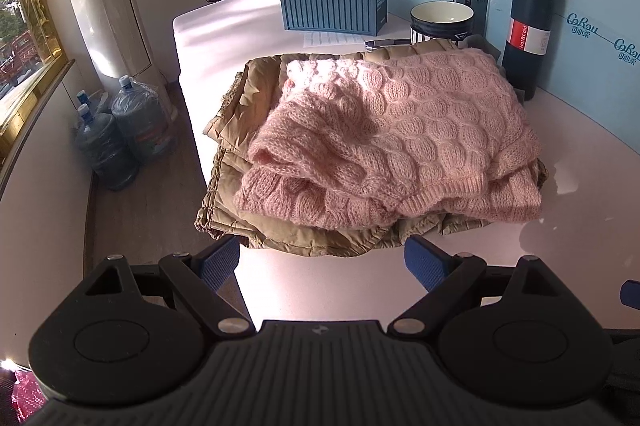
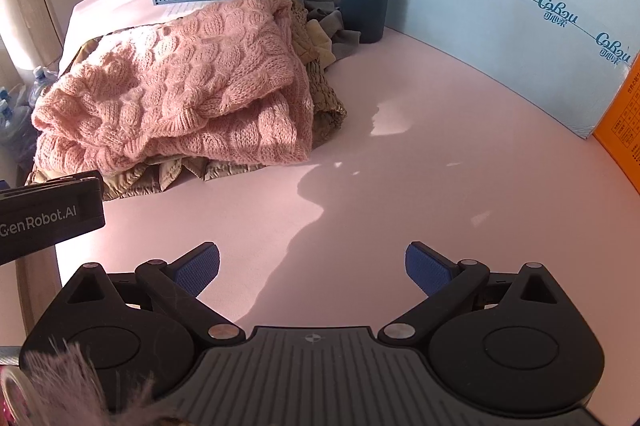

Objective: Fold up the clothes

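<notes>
1. Sweater (image 1: 392, 134) lies folded on the tan jacket (image 1: 240, 114), left side of the table (image 2: 400, 186).
2. Both grippers, left (image 1: 322, 258) and right (image 2: 312, 266), are spread and empty.
3. Square loose edges gently; don't topple the stack.

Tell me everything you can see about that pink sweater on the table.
The pink sweater is a fuzzy cable-knit with ribbed hems, loosely folded into a thick, slightly rumpled bundle. It lies on top of a folded tan quilted garment, which sticks out beneath it, on the pale pink table. Sunlight dapples its top. Nothing grips it; no gripper touches it.
</notes>
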### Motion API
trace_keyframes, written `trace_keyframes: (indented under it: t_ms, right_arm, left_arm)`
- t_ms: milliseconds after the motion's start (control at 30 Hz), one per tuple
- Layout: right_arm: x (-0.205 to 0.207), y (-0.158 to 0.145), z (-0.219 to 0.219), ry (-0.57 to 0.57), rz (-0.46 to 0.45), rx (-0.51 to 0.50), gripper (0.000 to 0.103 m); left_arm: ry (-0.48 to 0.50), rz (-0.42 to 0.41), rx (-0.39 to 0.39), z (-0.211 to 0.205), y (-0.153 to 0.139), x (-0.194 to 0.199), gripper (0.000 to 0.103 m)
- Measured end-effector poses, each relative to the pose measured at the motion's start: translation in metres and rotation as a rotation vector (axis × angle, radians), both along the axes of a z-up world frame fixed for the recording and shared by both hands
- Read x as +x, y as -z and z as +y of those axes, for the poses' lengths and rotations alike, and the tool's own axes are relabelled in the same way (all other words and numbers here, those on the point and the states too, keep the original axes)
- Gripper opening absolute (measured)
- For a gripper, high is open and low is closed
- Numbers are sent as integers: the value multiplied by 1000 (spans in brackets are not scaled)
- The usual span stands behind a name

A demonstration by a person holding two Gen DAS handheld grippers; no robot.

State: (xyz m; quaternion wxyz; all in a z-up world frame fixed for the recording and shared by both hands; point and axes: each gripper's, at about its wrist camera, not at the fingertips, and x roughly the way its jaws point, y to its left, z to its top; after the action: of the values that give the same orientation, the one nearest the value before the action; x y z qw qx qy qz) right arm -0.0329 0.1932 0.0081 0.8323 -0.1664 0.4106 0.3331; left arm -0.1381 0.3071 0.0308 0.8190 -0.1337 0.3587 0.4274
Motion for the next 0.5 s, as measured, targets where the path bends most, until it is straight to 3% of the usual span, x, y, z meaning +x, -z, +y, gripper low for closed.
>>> trace_keyframes:
  t_ms: [500]
  right_arm:
    - [-7, 12, 29, -41, 27, -50, 100]
  left_arm:
    - [-23, 11, -14, 23, 3, -6, 89]
